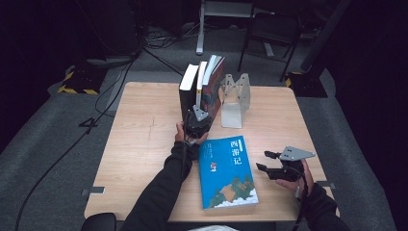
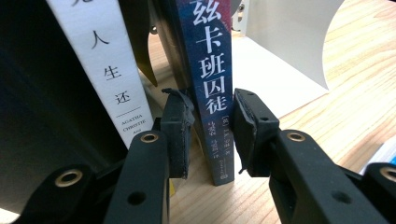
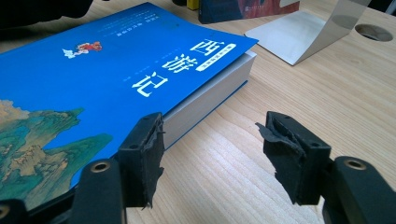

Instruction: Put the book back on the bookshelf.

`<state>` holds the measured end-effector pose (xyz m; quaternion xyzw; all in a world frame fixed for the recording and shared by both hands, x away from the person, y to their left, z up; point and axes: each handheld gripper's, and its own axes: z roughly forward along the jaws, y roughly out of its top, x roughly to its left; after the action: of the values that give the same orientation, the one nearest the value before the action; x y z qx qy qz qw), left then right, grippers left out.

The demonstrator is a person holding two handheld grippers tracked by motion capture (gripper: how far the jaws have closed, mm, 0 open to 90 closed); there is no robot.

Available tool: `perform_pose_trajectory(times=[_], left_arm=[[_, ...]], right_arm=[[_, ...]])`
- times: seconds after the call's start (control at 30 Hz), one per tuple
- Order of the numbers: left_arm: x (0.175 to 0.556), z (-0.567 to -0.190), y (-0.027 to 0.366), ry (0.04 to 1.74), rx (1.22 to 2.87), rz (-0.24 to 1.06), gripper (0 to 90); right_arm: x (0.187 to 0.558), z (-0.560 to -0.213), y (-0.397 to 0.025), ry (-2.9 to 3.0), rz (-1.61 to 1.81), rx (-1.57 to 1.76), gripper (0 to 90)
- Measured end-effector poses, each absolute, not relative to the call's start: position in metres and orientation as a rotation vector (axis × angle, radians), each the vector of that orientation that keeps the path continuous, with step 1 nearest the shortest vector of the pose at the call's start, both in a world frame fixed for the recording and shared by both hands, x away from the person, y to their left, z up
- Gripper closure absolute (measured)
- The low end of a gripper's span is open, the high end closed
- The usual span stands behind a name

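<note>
Left gripper (image 2: 212, 133) jaws flank dark book (image 2: 210, 93) spine

Black long sleeves, black two-jaw tools (image 1: 197, 126) with torn foam pads, brass rivets, grey three-cornered plates.

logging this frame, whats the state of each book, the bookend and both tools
dark blue book: upright, spine between left tool's pads
white book: upright, beside it
blue book: flat, closed, cover up
bookend: standing, right of upright books
left tool: open around dark blue spine
right tool: open, empty, at blue book's edge
</note>
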<state>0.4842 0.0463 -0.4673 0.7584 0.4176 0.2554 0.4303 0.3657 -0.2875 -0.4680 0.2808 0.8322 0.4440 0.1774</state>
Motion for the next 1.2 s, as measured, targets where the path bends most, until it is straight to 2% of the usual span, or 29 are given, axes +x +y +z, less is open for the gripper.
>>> perform_pose_trajectory(times=[0.13,0.4,0.77,1.0,1.2], left_arm=[[0.478,-0.461,0.052,0.98,1.922,0.641,68.4],[0.454,-0.446,0.069,0.826,1.997,0.632,63.5],[0.415,-0.451,0.099,0.684,2.143,0.599,48.4],[0.374,-0.468,0.124,0.588,2.26,0.502,39.9],[0.35,-0.479,0.134,0.568,2.289,0.386,32.3]], right_arm=[[0.365,-0.467,-0.289,2.352,1.251,0.797,38.7],[0.363,-0.466,-0.289,2.36,1.241,0.79,38.6],[0.356,-0.467,-0.289,2.42,1.226,0.773,37.0],[0.345,-0.468,-0.285,2.517,1.189,0.713,33.5],[0.336,-0.471,-0.279,2.605,1.139,0.641,32.9]])
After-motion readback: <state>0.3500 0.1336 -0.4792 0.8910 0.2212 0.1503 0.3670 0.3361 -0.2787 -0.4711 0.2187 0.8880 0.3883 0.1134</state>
